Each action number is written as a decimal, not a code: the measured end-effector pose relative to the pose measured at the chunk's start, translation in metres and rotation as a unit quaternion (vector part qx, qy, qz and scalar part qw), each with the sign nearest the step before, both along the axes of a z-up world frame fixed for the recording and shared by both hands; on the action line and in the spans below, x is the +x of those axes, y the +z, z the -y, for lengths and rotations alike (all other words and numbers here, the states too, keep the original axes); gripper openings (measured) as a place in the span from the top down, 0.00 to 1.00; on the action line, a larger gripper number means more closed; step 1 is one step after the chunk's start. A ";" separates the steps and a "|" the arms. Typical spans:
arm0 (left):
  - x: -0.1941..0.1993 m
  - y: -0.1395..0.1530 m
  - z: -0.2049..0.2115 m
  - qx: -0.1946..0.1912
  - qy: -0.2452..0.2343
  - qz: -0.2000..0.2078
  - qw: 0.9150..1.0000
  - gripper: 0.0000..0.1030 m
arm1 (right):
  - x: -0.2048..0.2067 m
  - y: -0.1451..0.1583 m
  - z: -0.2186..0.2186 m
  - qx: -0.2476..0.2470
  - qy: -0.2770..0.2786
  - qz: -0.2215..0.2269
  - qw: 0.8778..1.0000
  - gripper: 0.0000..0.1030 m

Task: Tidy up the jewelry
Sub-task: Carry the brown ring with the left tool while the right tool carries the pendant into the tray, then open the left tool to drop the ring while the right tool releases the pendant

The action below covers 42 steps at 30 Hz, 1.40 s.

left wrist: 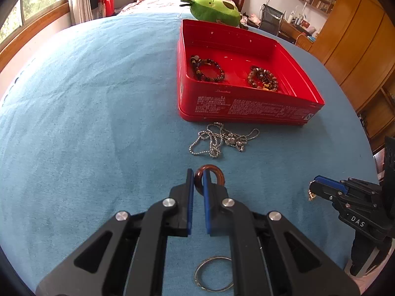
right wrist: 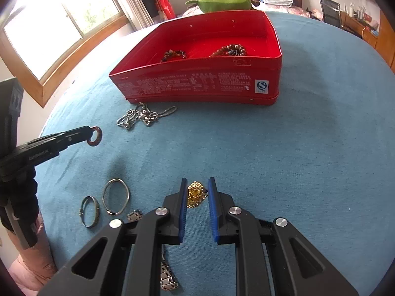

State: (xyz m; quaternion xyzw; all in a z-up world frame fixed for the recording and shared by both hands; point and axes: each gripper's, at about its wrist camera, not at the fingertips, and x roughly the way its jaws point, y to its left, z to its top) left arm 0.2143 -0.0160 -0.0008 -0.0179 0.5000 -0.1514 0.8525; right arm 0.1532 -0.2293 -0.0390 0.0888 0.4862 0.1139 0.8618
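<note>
My left gripper (left wrist: 198,176) is shut on a brown ring bangle (left wrist: 214,170), held above the blue cloth; it also shows in the right wrist view (right wrist: 94,135). My right gripper (right wrist: 197,185) is closed on a gold chain clump (right wrist: 195,193); in the left wrist view the gold chain (left wrist: 311,194) dangles from it. The red tin (left wrist: 246,103) holds two beaded bracelets (left wrist: 207,70) (left wrist: 263,79). A silver ball chain (left wrist: 222,139) lies in front of the tin.
A silver hoop (right wrist: 116,196), a dark bangle (right wrist: 90,211) and a metal watch band (right wrist: 167,278) lie on the blue cloth near the grippers. A green plush toy (left wrist: 214,8) sits behind the tin. A wooden wardrobe (left wrist: 358,37) stands at the right.
</note>
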 end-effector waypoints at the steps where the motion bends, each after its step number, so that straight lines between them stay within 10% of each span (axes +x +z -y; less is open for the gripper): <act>1: -0.001 0.002 0.000 0.000 -0.001 0.002 1.000 0.95 | 0.001 0.002 0.000 0.000 0.000 0.003 1.000 0.85; 20: 0.045 0.077 0.036 -0.024 -0.021 0.048 0.998 0.95 | 0.076 0.087 0.022 0.027 -0.012 0.066 0.997 0.85; 42: 0.187 0.009 0.086 -0.001 -0.002 -0.017 1.000 0.94 | 0.231 0.020 0.020 -0.008 -0.043 -0.002 0.999 0.84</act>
